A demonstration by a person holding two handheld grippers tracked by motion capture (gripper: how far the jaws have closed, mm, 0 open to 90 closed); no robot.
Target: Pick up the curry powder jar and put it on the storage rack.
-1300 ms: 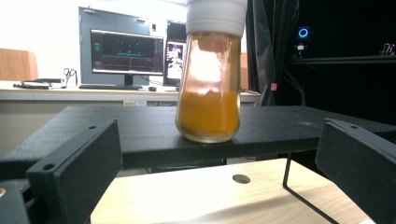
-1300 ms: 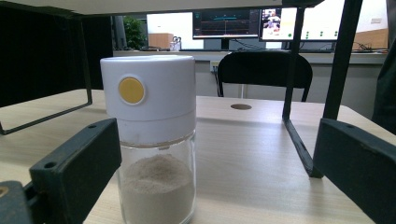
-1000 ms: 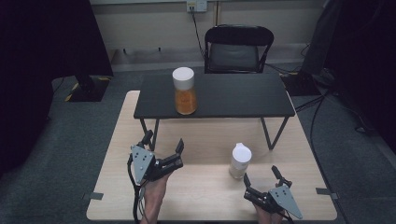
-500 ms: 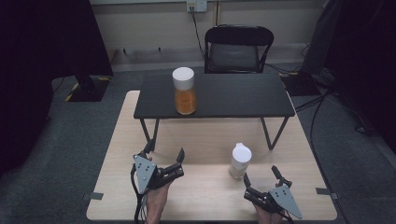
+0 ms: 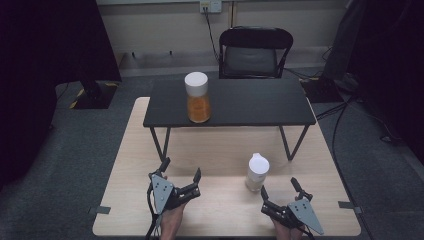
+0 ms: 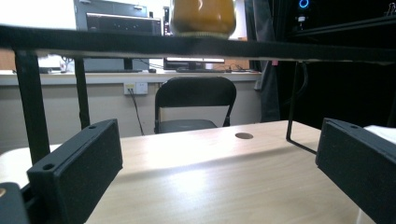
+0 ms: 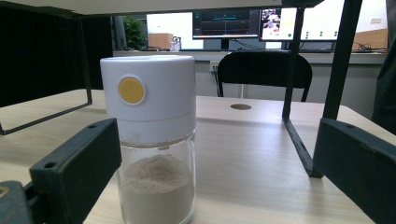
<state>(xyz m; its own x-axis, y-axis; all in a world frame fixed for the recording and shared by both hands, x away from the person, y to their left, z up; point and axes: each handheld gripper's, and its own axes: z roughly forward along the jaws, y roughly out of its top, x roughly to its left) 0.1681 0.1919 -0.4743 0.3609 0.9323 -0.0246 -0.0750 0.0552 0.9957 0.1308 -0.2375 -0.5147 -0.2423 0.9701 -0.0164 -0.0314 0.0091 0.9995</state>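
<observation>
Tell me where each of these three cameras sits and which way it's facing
High view: above the person's side, looking forward and down on the wooden table; shows both hands, the left gripper and right gripper.
Left gripper view: low on the left gripper, facing under the black raised shelf toward the folding chair; its open fingers show.
Right gripper view: low on the right gripper, facing the powder jar; its open fingers show.
Shared: both gripper views see the chair and the table's round hole.

Open bench under the shelf
Jar [image 7: 152,140] stands just ahead of the right hand-held gripper [image 5: 282,196]; bare bench [image 5: 215,155] lies ahead of the left hand-held gripper [image 5: 181,172], shelf legs [image 5: 160,142] flanking.
</observation>
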